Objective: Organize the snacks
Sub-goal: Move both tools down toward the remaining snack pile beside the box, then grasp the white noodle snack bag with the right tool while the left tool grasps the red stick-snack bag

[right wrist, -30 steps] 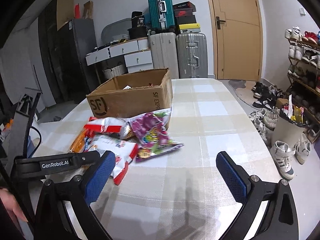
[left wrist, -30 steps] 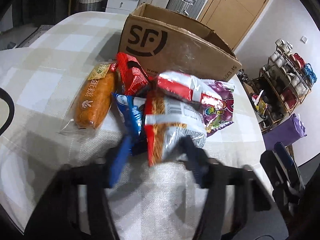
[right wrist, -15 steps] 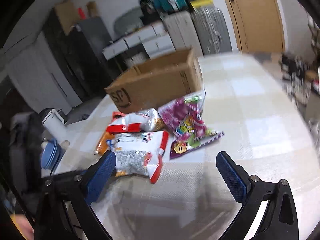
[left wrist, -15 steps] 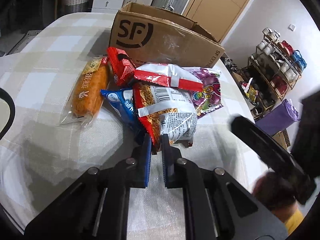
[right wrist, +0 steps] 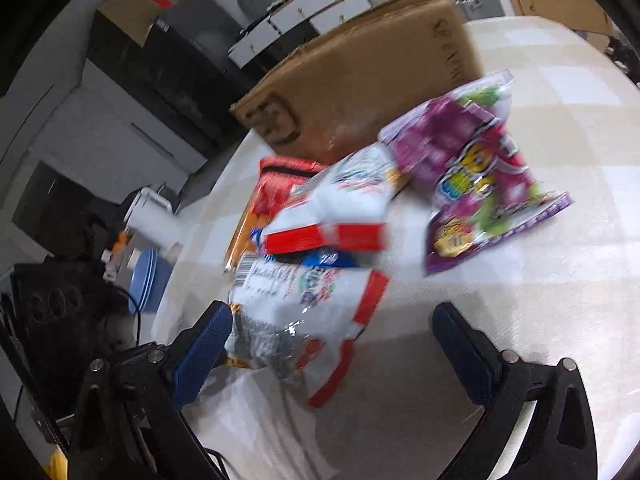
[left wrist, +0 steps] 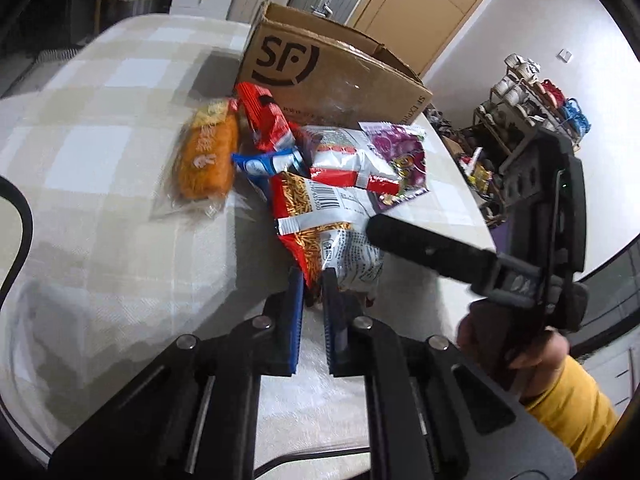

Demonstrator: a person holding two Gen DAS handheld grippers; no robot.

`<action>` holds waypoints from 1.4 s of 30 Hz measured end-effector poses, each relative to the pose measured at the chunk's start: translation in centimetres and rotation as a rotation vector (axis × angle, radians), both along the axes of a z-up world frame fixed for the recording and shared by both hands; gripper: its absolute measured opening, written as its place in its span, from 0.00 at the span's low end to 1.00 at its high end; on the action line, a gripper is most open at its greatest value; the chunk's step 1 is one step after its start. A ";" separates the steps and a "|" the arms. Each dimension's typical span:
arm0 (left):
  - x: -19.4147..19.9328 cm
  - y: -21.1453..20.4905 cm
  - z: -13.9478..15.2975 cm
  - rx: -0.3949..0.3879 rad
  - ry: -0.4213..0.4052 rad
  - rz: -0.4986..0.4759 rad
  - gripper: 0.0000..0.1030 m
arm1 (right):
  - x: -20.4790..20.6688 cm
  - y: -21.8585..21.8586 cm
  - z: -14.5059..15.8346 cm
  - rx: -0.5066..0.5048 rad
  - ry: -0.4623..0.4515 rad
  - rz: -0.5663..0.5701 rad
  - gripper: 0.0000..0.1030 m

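Observation:
A pile of snack packets lies on the checked tablecloth in front of a cardboard box marked SF. My left gripper is shut on the near edge of the red and silver noodle-snack bag. Behind that bag lie a white and red bag, a purple candy bag, a blue packet, a red packet and an orange bread packet. My right gripper stands open just over the same noodle-snack bag, its left finger at the bag's edge. The purple candy bag lies beyond.
The box stands at the back of the pile. A hand in a yellow sleeve holds the right gripper's body at the table's right side. A shoe rack, suitcases and drawers stand beyond the table. Bare cloth spreads to the left.
My left gripper shut on the noodle-snack bag's near edge and drew it toward me. My right gripper swung down and left, from the bare cloth to just over the pile.

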State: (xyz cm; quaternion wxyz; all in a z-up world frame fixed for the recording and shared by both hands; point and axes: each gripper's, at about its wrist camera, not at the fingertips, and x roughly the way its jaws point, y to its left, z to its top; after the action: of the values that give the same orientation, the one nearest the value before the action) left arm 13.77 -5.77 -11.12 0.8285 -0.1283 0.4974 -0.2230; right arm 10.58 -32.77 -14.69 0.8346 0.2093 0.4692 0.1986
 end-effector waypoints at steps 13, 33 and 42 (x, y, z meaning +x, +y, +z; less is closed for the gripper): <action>1.5 1.8 1.4 -0.206 0.049 0.033 0.23 | -1.6 -2.5 2.1 0.022 -0.070 -0.122 0.81; 3.1 -1.5 -0.8 -0.172 0.158 0.065 0.26 | -2.2 -4.8 1.8 -0.010 -0.079 -0.156 0.86; 0.9 1.3 0.7 -0.193 0.120 0.137 0.87 | -2.3 -4.3 1.8 0.005 -0.093 -0.131 0.86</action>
State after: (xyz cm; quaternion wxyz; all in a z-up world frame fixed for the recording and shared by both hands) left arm 14.72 -4.44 -10.46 0.7944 -0.2543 0.5122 -0.2047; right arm 8.24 -37.08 -12.85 0.8662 0.2323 0.4147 0.1542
